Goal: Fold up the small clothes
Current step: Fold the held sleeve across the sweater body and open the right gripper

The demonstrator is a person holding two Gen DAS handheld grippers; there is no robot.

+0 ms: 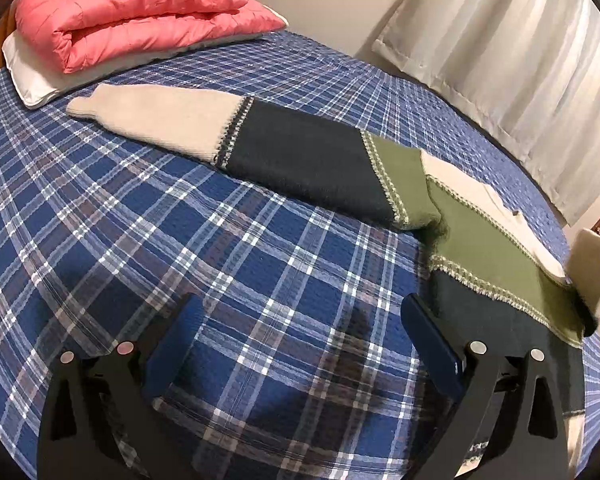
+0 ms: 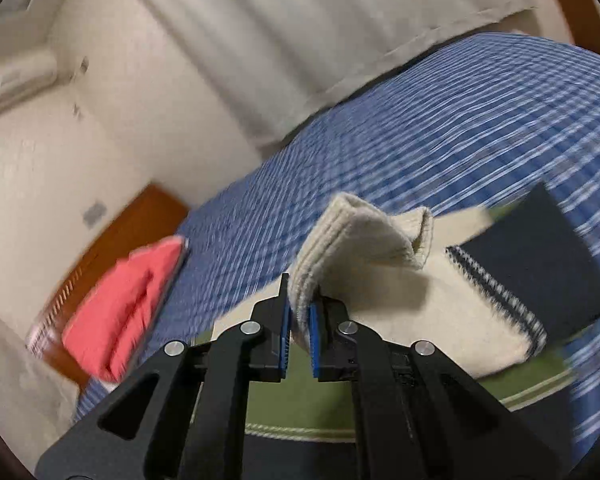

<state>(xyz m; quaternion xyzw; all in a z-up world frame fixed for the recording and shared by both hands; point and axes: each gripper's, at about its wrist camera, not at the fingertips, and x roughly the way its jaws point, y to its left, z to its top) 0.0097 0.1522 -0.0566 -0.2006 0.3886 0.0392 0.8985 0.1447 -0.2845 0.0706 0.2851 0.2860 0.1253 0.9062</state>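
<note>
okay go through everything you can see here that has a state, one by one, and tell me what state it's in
left gripper: open, empty, above the bedspread.
right gripper: shut on the sweater's cream cuff, lifted.
sweater: spread on the bedspread, other sleeve stretched out flat.
pink quilt: folded, resting on the pillow.
pillow: lying flat at the head of the bed.
curtain: drawn shut.
bedspread: laid smooth.
</note>
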